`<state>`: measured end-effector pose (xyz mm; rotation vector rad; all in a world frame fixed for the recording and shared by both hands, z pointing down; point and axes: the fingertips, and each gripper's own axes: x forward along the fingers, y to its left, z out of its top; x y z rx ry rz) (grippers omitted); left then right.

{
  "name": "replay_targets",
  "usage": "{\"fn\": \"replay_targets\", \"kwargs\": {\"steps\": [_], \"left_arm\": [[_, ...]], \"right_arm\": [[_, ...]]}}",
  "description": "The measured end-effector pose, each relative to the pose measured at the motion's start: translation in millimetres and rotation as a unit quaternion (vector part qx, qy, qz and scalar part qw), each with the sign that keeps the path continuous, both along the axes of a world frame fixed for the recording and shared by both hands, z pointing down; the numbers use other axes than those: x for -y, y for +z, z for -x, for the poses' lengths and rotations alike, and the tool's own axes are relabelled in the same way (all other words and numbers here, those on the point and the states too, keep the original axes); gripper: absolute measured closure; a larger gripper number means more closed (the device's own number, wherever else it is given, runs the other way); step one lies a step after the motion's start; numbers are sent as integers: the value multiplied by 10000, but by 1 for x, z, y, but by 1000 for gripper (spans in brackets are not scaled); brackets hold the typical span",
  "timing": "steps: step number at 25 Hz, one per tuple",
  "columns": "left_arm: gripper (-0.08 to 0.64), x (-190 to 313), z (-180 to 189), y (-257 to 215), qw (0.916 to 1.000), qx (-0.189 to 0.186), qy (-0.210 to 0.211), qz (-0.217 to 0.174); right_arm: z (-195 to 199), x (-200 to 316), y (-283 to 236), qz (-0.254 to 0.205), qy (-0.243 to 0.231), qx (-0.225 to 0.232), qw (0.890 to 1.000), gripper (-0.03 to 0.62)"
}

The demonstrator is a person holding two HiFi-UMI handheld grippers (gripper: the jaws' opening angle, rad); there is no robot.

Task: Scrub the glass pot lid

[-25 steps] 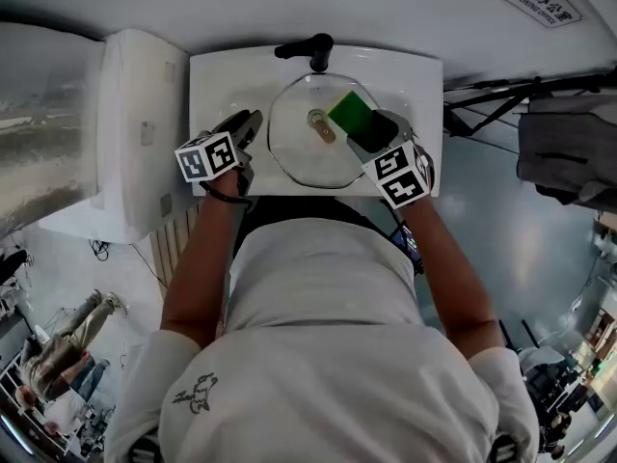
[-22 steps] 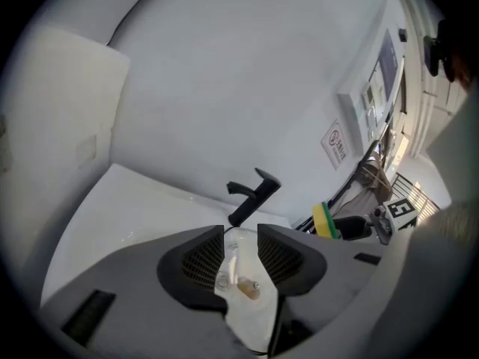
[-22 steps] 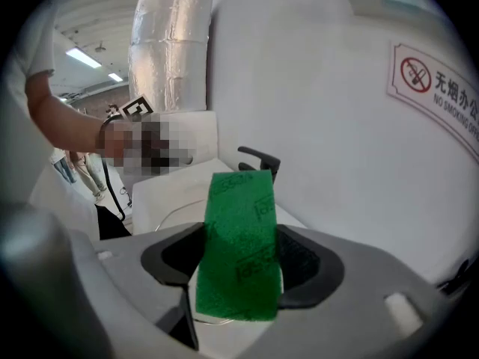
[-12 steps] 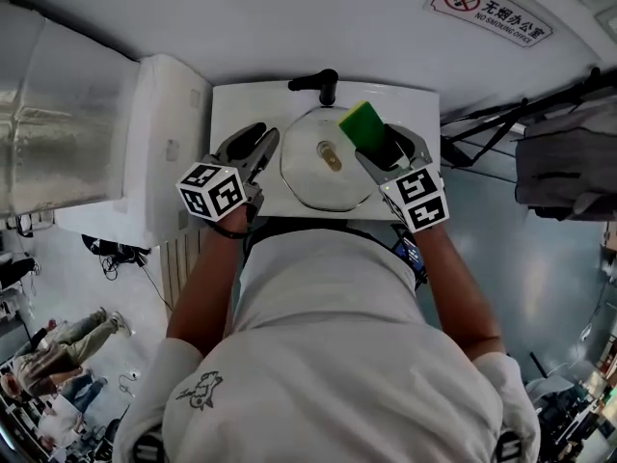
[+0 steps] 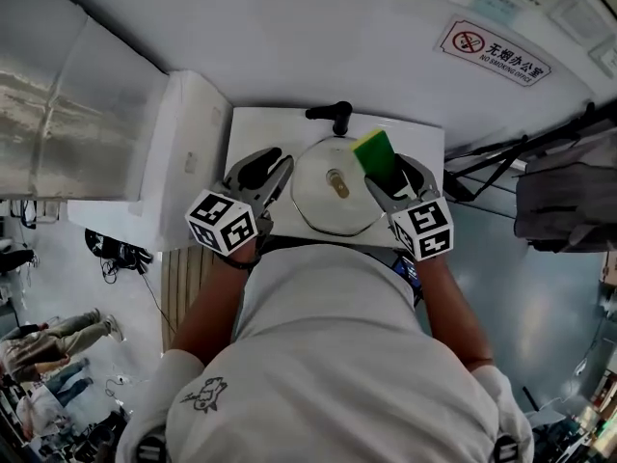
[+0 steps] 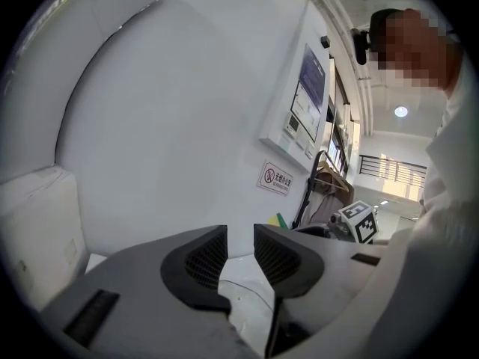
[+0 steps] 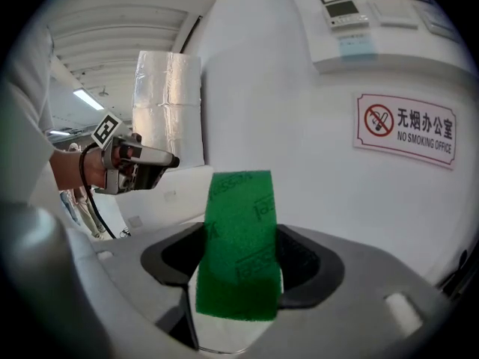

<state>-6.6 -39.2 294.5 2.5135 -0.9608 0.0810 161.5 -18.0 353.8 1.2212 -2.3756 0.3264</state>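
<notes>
Both forearms reached forward from the torso toward 12 o'clock, wrists about level on either side of the sink (image 5: 249,128). The left gripper (image 5: 273,170) sat at the lid's (image 5: 328,210) 9 o'clock, pointing at the wall. Its jaws were apart but closing, with nothing between them and only white basin beyond. The right gripper (image 5: 388,170) sat at the lid's 3 o'clock, pinching the sponge (image 5: 375,150), which stood up out of the jaws toward 12 o'clock. The lid lay in the basin, knob (image 5: 337,181) up, with the faucet (image 5: 333,115) at its 12 o'clock.

A second before, the sponge had hung over the glass just off the knob. Now it sat out by the rim at 1 o'clock. The left gripper had come in from the sink's edge to just beside the lid. The sink looked smaller in the head view.
</notes>
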Motion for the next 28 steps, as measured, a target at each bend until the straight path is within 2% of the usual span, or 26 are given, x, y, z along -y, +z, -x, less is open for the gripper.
{"fn": "replay_targets", "kwargs": {"steps": [5, 11, 18, 28], "left_arm": [[505, -9, 9, -9, 9999, 83, -101, -49], [560, -32, 15, -26, 9992, 165, 130, -345], [560, -70, 38, -39, 9977, 146, 471, -466], [560, -167, 107, -50, 9950, 9, 797, -594]], "right_arm": [[2, 2, -22, -231, -65, 227, 9995, 296], [14, -16, -36, -369, -104, 279, 9989, 296], [41, -49, -57, -656, 111, 429, 9969, 296], [113, -142, -73, -817, 361, 468, 9949, 296]]}}
